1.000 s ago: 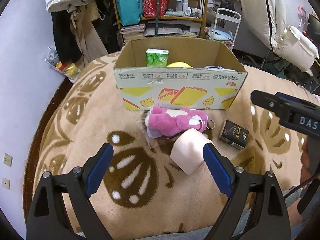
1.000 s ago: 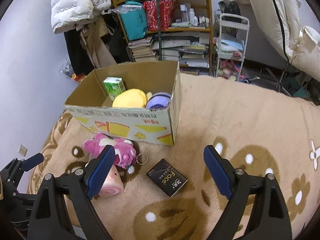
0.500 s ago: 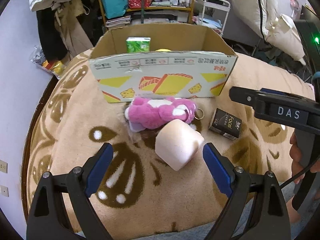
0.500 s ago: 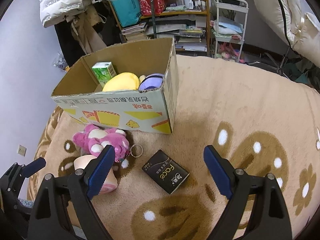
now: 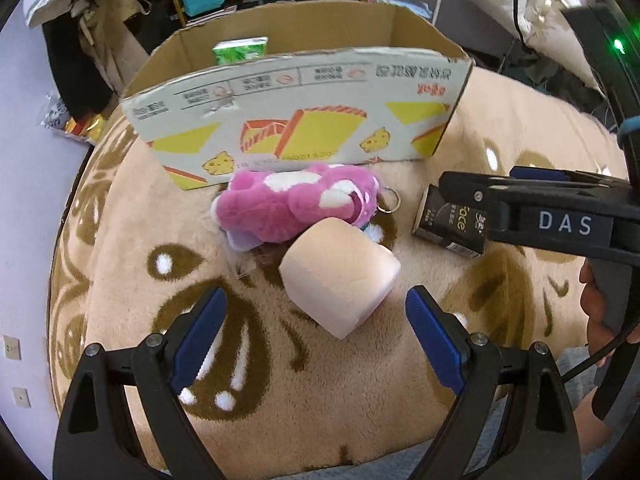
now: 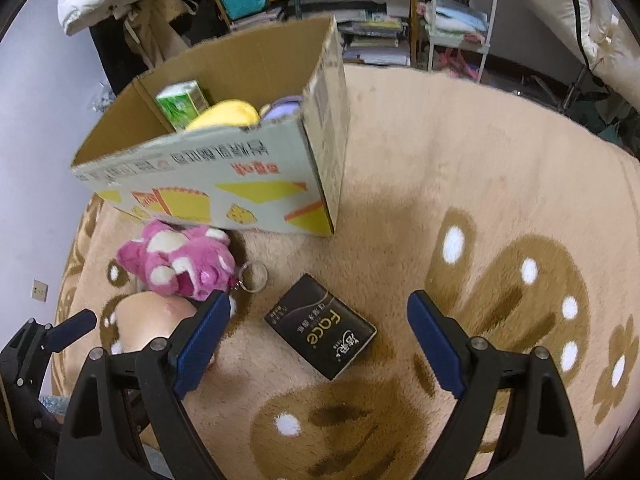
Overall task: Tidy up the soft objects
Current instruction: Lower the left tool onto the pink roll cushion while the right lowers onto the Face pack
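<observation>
The pink plush toy (image 5: pixel 296 204) lies on the beige patterned blanket (image 5: pixel 360 400), touching the front wall of the cardboard box (image 5: pixel 304 120), its key ring (image 6: pixel 253 277) on the side towards a black packet (image 6: pixel 322 326). A peach-coloured roll (image 5: pixel 340 272) leans against the toy's near side. Inside the box sit a green carton (image 6: pixel 182 104), a yellow soft thing (image 6: pixel 224 114) and a purple one (image 6: pixel 280 106). The left gripper (image 5: pixel 316 340) hangs over the roll with its jaws spread wide, gripping nothing. The right gripper (image 6: pixel 318 340) hovers above the black packet, jaws likewise wide apart and empty.
</observation>
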### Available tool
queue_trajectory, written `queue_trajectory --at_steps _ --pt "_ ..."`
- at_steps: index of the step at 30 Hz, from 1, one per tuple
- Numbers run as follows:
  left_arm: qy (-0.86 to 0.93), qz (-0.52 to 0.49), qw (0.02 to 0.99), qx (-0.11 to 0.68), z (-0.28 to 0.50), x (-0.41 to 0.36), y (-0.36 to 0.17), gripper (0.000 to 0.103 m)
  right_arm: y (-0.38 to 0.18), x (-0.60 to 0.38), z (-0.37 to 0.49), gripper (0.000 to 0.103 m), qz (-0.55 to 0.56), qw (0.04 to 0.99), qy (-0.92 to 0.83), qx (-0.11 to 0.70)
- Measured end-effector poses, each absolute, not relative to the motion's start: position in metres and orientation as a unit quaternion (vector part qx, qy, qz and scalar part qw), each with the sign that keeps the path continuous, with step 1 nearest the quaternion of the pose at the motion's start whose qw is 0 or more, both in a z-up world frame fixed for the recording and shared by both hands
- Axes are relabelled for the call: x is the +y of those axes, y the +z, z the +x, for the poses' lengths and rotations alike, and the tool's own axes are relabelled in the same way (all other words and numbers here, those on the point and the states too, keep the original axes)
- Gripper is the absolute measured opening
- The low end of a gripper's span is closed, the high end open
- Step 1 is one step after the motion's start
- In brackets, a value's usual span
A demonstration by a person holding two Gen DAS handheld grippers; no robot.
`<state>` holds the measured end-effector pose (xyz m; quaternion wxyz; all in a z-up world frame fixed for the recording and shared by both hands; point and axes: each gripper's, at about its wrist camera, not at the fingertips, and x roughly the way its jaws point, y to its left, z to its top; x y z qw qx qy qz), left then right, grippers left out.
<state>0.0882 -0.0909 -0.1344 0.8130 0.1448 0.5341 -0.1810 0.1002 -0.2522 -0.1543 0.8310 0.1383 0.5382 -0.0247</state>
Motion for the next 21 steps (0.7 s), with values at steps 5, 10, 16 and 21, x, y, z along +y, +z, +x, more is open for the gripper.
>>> queue_trajectory --at_steps 5,10,16,21 --pt "-0.172 0.156 0.806 0.544 0.093 -0.099 -0.148 0.090 -0.170 -0.255 0.106 0.094 0.143 0.815 -0.027 0.561" --pt "-0.165 0.149 0.799 0.559 0.101 -0.099 -0.161 0.090 -0.182 -0.254 0.108 0.094 0.148 0.801 -0.020 0.580" --pt "-0.161 0.144 0.803 0.555 0.103 -0.097 -0.164 0.082 -0.193 -0.249 0.112 0.089 0.136 0.791 -0.013 0.597" --pt "-0.170 0.139 0.802 0.556 0.098 -0.095 -0.164 0.066 -0.195 -0.234 0.115 0.087 0.113 0.792 0.007 0.600"
